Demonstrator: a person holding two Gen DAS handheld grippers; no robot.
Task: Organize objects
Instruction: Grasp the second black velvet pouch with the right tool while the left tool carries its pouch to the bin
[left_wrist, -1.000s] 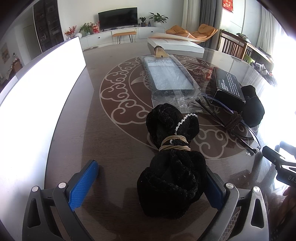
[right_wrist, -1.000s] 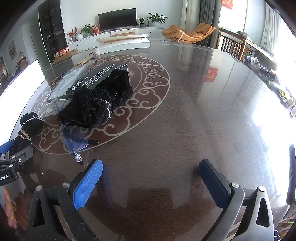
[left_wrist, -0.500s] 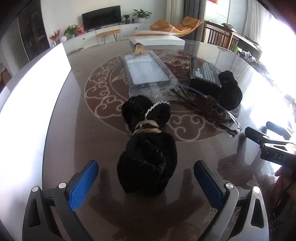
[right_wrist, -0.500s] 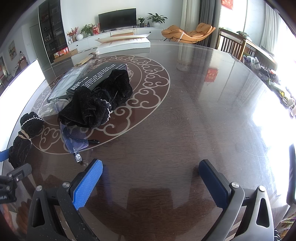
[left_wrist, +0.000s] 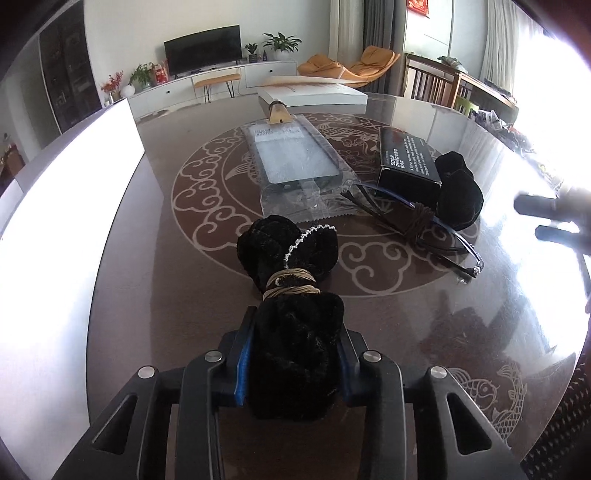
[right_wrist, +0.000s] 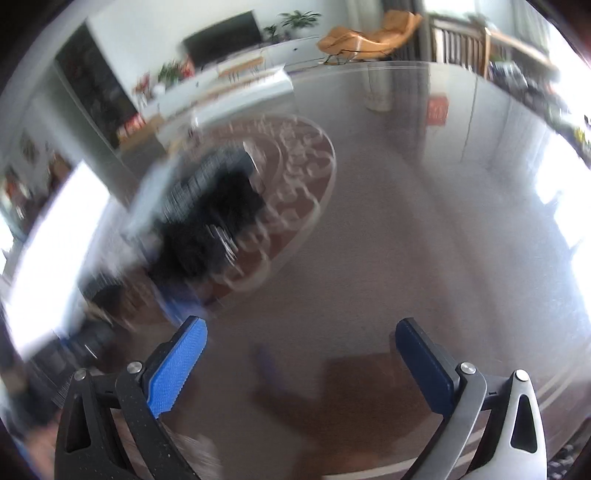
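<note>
My left gripper (left_wrist: 295, 354) is shut on the lower half of a black velvet pouch (left_wrist: 295, 332) tied with tan cord, on the dark round table (left_wrist: 155, 295). Beyond it lie a phone-like slab in a clear plastic bag (left_wrist: 295, 162), a black box (left_wrist: 408, 162), a second black pouch (left_wrist: 458, 195) and blue-framed glasses (left_wrist: 436, 236). My right gripper (right_wrist: 301, 360) is open and empty above bare table; its view is blurred, with the second black pouch (right_wrist: 210, 225) to the left. The right gripper also shows at the right edge of the left wrist view (left_wrist: 554, 218).
A white flat box (left_wrist: 314, 94) lies at the far side of the table. A bright white panel (left_wrist: 55, 206) runs along the left edge. Chairs, a TV unit and a sideboard stand beyond the table.
My left gripper has closed on the tied black pouch, which was between open jaws. My right gripper is moving fast, blurring its view; it stays open.
</note>
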